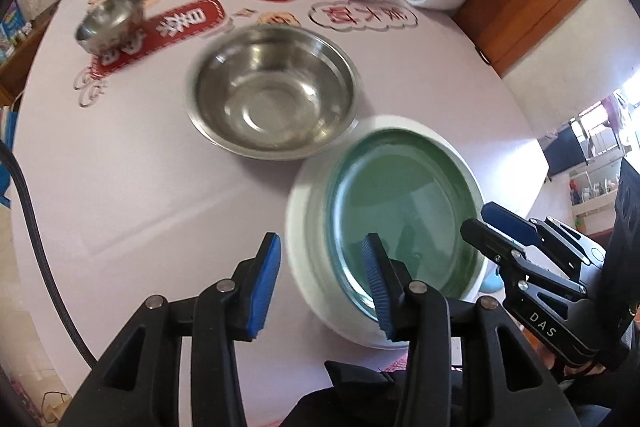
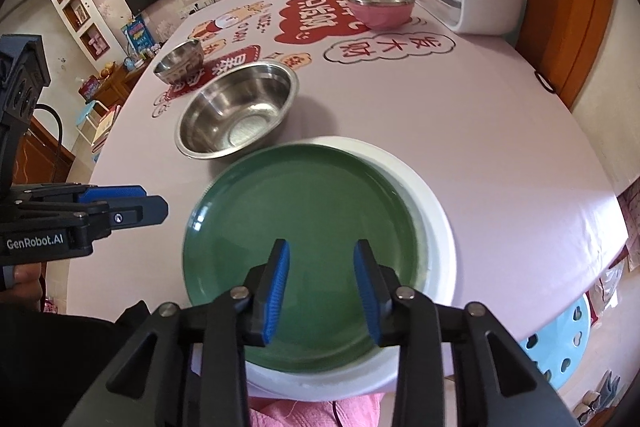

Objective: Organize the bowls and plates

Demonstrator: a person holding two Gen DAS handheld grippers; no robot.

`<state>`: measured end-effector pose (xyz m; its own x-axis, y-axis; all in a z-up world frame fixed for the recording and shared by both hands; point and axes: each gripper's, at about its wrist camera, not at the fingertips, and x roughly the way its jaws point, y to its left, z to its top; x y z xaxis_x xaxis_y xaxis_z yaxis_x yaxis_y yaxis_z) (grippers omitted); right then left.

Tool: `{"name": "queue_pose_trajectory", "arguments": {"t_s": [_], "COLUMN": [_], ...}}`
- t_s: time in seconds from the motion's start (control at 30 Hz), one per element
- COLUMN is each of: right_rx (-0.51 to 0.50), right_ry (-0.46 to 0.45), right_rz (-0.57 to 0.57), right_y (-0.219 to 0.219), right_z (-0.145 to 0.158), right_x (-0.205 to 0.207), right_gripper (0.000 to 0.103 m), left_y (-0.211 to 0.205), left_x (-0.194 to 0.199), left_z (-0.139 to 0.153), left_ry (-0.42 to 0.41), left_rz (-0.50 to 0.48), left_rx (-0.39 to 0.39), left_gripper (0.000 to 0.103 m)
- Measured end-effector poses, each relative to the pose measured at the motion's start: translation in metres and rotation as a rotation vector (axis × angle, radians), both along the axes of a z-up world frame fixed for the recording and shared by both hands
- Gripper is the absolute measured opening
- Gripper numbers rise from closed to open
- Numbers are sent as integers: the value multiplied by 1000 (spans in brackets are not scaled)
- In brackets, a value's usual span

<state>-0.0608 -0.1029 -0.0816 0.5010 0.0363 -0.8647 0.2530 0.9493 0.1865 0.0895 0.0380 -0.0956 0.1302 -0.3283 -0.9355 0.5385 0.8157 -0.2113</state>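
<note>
Pink tabletop (image 2: 480,115) held a green plate (image 2: 304,227) (stacked on a white plate (image 2: 436,227)) under the right fingers (image 2: 322,291). Both left fingers (image 1: 320,287) and right fingers were open, holding nothing.

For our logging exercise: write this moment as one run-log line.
left tongs: open, empty | right tongs: open, empty | green plate: stacked on white plate | steel bowls: unstacked

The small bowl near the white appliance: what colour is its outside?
Pink outside, with a steel inside; the pink bowl shows best in the right wrist view.
</note>
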Motion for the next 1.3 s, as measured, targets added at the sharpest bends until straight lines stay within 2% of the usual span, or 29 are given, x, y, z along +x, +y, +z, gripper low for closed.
{"name": "queue_pose_trajectory", "arguments": {"t_s": [0.43, 0.6, 0.67, 0.8, 1.03, 1.3], "right_rx": [49, 58, 66, 81, 116, 112], "right_ry": [-49, -59, -63, -49, -15, 34], "right_rz": [22, 50, 61, 94, 161, 247], "right_y": [16, 15, 13, 9, -4, -15], "right_z": [14, 16, 16, 13, 5, -6], "right_x": [33, 52, 60, 79, 113, 137], "right_gripper": [41, 45, 45, 45, 45, 45], "left_y": [27, 35, 37, 36, 31, 23], "left_x": [28, 32, 34, 43, 61, 79], "left_z": [17, 32, 37, 39, 27, 15], "left_ry": [-55, -119, -148, -156, -111, -68], "left_rz": [79, 125, 144, 185, 273, 354], "left_rx": [-13, -75, -94, -100, -74, -58], "left_gripper": [57, 74, 74, 74, 74, 74]}}
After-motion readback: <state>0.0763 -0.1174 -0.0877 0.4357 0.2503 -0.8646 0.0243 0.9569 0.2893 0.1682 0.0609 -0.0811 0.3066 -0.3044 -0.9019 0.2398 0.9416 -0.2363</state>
